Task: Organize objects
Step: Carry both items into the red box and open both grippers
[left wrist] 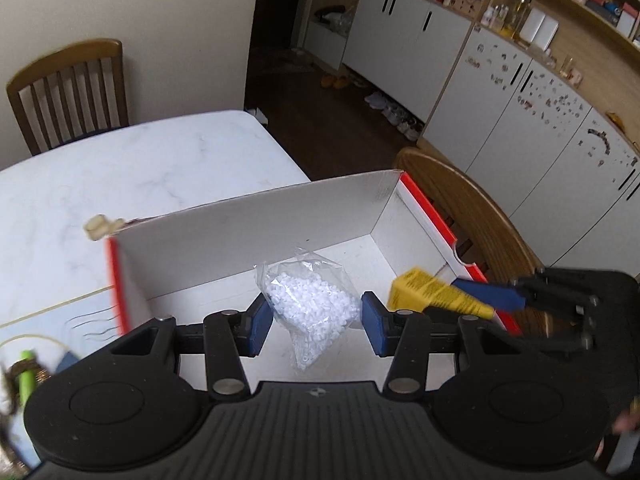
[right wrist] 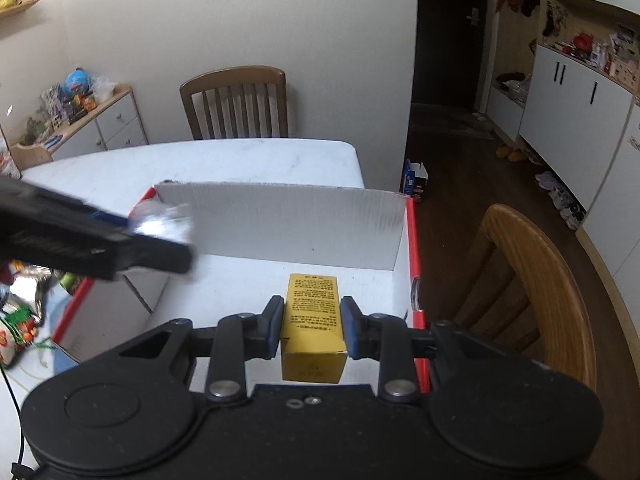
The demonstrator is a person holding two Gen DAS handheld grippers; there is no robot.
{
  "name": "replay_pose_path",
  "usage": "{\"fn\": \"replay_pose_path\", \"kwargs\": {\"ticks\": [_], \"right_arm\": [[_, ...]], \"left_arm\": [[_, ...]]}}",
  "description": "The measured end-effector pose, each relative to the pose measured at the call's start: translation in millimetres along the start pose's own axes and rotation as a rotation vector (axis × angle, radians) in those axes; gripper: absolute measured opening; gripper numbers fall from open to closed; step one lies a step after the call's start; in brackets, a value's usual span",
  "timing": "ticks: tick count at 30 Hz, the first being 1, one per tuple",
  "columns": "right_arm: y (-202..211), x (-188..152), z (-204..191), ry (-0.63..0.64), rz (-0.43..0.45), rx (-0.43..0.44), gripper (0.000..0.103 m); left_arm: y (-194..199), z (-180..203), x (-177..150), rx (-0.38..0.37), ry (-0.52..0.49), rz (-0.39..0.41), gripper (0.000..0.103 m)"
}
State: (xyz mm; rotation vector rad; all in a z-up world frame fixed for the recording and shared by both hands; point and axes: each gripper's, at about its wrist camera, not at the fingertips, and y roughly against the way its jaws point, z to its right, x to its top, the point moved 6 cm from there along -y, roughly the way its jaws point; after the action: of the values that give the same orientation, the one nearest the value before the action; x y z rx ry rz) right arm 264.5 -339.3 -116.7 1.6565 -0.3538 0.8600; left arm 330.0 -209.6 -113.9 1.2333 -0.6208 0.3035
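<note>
An open white cardboard box (left wrist: pixel 260 236) with red outer edges stands on the table. My left gripper (left wrist: pixel 318 322) is shut on a clear bag of white beads (left wrist: pixel 312 308), which hangs over the box's inside. In the right wrist view that left gripper (right wrist: pixel 120 236) reaches in blurred from the left, over the box's left wall, with the bag of beads (right wrist: pixel 164 220) at its tip. My right gripper (right wrist: pixel 312 328) is shut on a yellow carton (right wrist: pixel 314 320) with black print, held over the right part of the cardboard box (right wrist: pixel 280 216). The left wrist view shows the yellow carton (left wrist: pixel 432 292) in the right gripper (left wrist: pixel 476 300).
The white marble table (left wrist: pixel 140 168) runs back to a wooden chair (right wrist: pixel 236 100) at the wall. Another wooden chair (right wrist: pixel 536 280) stands close to the box's right side. Loose packets and green items (right wrist: pixel 20 320) lie left of the box. A small beige object (left wrist: pixel 98 228) sits at its far left corner.
</note>
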Motion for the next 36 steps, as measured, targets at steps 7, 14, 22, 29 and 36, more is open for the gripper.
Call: {"fn": "replay_pose_path", "kwargs": {"ticks": [7,14,22,29,36], "right_arm": [[-25,-7,-9,0.091,-0.053,0.026,0.029],[-47,-12,-14,0.143,-0.118,0.037,0.029],[-65,-14,-16,0.16,-0.208,0.05,0.029],[-69,-13,-16,0.168,-0.249,0.054,0.029],[-71,-15,-16,0.175,-0.286,0.064,0.029]], "left_arm": [[-54,3,6,0.015,0.013,-0.075,0.048],[-89,-7,3,0.021,0.063,-0.141,0.048],[-113,-13,-3,0.033,0.102,-0.226,0.048],[-124,-18,-9,0.037,0.119,-0.28,0.048],[-124,-17,-9,0.044,0.113,-0.289,0.055]]}}
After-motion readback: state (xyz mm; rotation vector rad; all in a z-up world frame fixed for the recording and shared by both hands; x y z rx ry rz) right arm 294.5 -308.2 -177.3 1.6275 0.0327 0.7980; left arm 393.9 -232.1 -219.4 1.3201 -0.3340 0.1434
